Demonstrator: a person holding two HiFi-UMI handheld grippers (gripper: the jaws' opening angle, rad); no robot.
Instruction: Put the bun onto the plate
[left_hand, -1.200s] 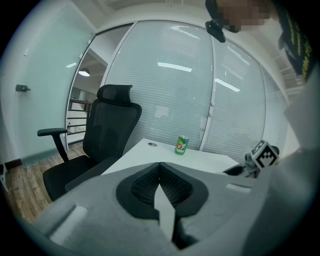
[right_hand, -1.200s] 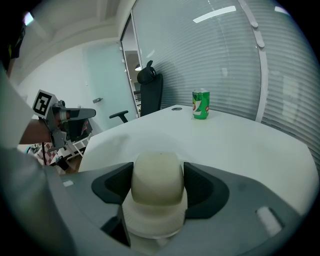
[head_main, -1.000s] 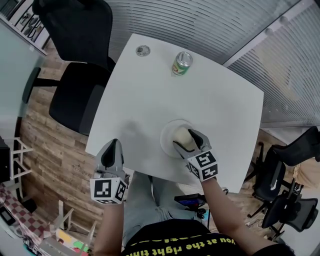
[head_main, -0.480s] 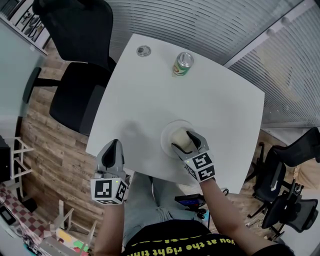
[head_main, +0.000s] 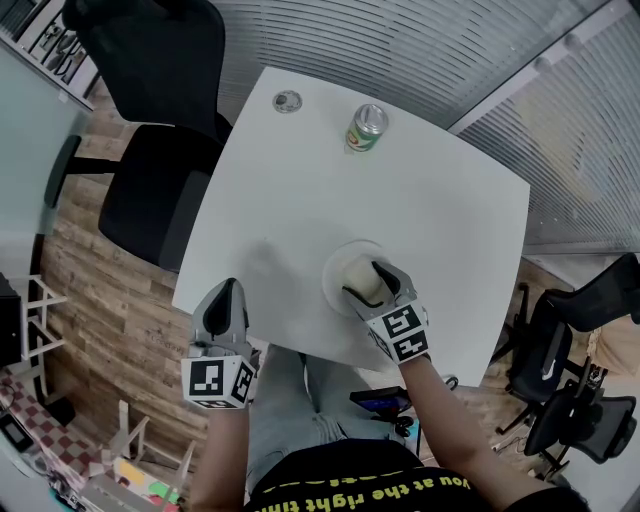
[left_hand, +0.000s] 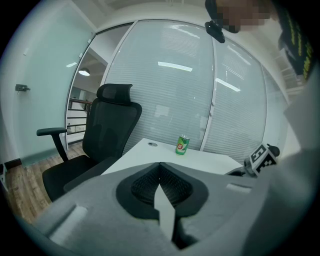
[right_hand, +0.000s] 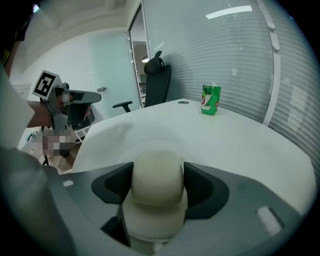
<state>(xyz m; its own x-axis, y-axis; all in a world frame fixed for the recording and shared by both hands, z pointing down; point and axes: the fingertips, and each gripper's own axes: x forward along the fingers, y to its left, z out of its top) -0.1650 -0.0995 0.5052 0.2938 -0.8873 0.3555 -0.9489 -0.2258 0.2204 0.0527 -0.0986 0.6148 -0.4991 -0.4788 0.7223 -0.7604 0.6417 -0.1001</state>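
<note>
The right claw (head_main: 362, 282) is clamped on the pale bun (right_hand: 157, 182), held over the white plate (head_main: 336, 262) near the tabletop's (head_main: 440, 210) near edge. The placing step looks almost done; next the jaws should part and lift away. The left claw (head_main: 226, 298), closed and empty, hangs at near left; a green can (head_main: 366, 126) stands far

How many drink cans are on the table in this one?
1. The green can stands upright near the far edge of the white table, apart from a small round disc to its left in the head view. No other can shows in any view.
</note>
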